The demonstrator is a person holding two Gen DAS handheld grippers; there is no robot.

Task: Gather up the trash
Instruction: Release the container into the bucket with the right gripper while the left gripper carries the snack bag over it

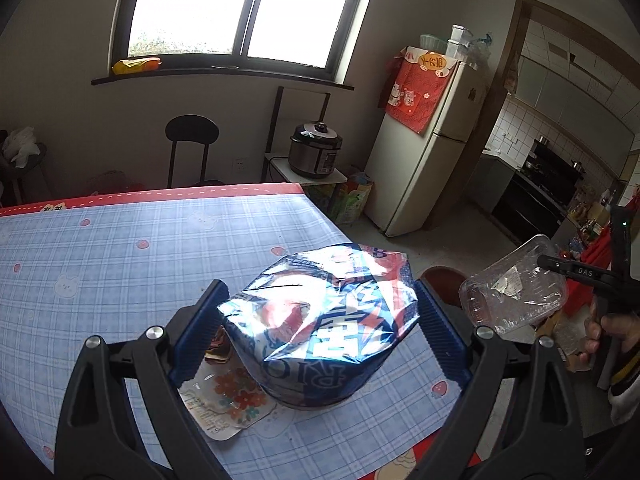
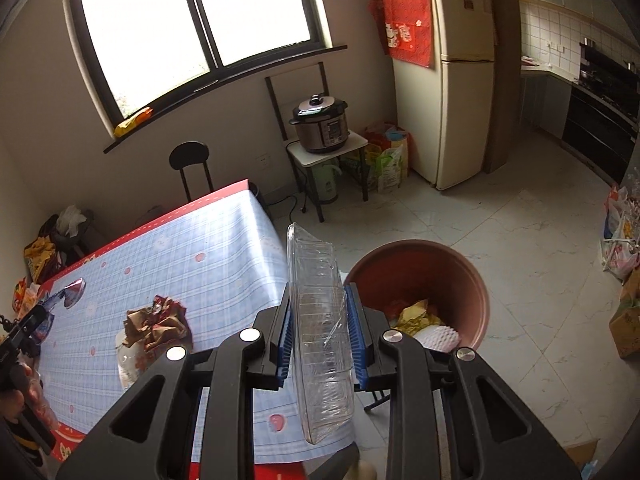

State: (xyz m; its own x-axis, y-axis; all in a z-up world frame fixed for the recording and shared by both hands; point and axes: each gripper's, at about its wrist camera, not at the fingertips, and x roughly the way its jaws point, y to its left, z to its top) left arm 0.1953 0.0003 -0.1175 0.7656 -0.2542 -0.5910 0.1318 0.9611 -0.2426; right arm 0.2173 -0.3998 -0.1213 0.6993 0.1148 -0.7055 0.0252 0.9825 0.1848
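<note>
My left gripper (image 1: pixel 320 312) is shut on a crushed blue, white and red can (image 1: pixel 320 320), holding it just above the table's near right corner. A flat clear packet with red flowers (image 1: pixel 228 400) lies under it. My right gripper (image 2: pixel 320 332) is shut on a clear plastic clamshell container (image 2: pixel 320 332), held on edge beside the table's right edge and left of a brown bin (image 2: pixel 424 264). The bin holds yellow wrappers and white foam. The clamshell also shows in the left wrist view (image 1: pixel 516 284). A crumpled brown and red wrapper (image 2: pixel 156 324) lies on the table.
The table (image 2: pixel 180 256) has a blue checked cloth with a red border. The bin stands on the tiled floor right of the table. A black chair (image 2: pixel 190 168), a stand with a pressure cooker (image 2: pixel 320 124), a fridge (image 2: pixel 456 80) and bags stand along the far wall.
</note>
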